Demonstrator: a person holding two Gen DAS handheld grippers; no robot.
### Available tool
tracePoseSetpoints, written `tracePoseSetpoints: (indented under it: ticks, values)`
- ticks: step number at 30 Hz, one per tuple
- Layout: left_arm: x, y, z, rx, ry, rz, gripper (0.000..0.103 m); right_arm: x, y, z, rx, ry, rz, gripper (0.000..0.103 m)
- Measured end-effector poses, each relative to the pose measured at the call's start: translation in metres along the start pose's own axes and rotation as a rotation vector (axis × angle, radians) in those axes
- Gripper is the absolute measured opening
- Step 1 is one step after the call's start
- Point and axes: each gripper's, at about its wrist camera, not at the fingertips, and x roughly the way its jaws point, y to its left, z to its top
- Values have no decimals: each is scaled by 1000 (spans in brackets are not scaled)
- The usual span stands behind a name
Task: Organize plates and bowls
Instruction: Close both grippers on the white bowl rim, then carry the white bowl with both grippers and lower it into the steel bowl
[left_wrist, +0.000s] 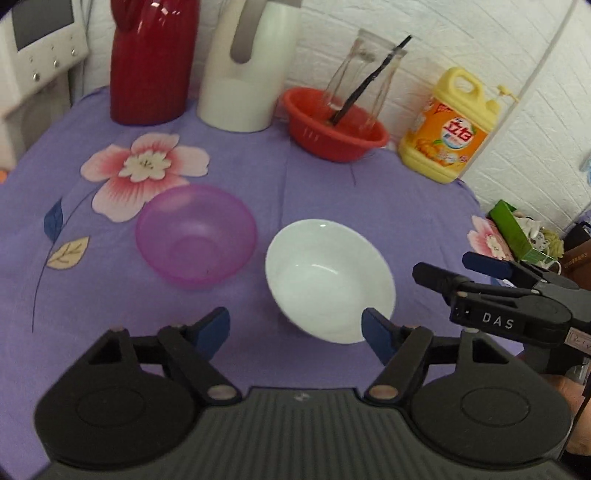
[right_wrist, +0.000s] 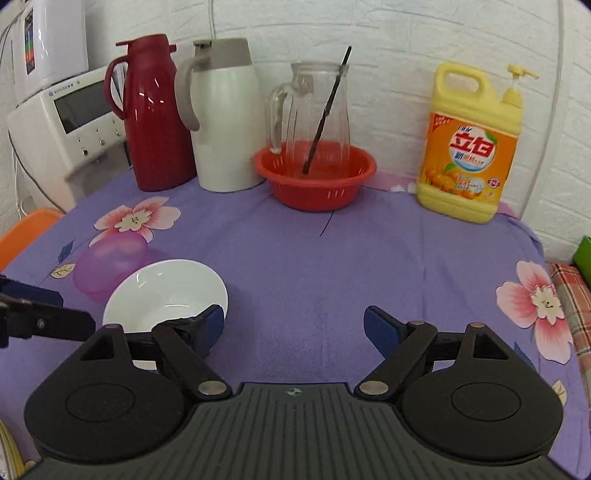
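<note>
A white bowl (left_wrist: 328, 277) stands on the purple flowered cloth, with a translucent purple bowl (left_wrist: 195, 234) just to its left, a small gap between them. My left gripper (left_wrist: 295, 330) hovers open on the near side of the white bowl, its right pad over the bowl's near rim, nothing gripped. In the right wrist view the white bowl (right_wrist: 166, 291) and the purple bowl (right_wrist: 109, 264) lie at the left. My right gripper (right_wrist: 293, 328) is open over bare cloth, its left finger overlapping the white bowl's rim. It shows from the side as the right gripper (left_wrist: 458, 267).
Along the back wall stand a red thermos (right_wrist: 155, 118), a white thermos (right_wrist: 225, 118), a red basket (right_wrist: 314, 177) holding a glass pitcher with a black stick, and a yellow detergent bottle (right_wrist: 469, 147). A white appliance (right_wrist: 62, 129) is at the far left.
</note>
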Motion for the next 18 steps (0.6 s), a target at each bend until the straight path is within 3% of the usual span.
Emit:
tracePoseSetpoints:
  ticks: [4, 9, 12, 18]
  values:
    - [13, 15, -1, -164, 30, -32, 74, 15, 8, 3, -16, 8, 48, 103]
    - [28, 19, 9, -295, -6, 9, 74, 33, 20, 5, -52, 30, 71, 103]
    - [47, 24, 9, -370, 36, 15, 66, 44, 25, 3, -63, 54, 84, 103]
    - [55, 14, 14, -323, 36, -15, 49, 60, 36, 1, -99, 89, 104, 103]
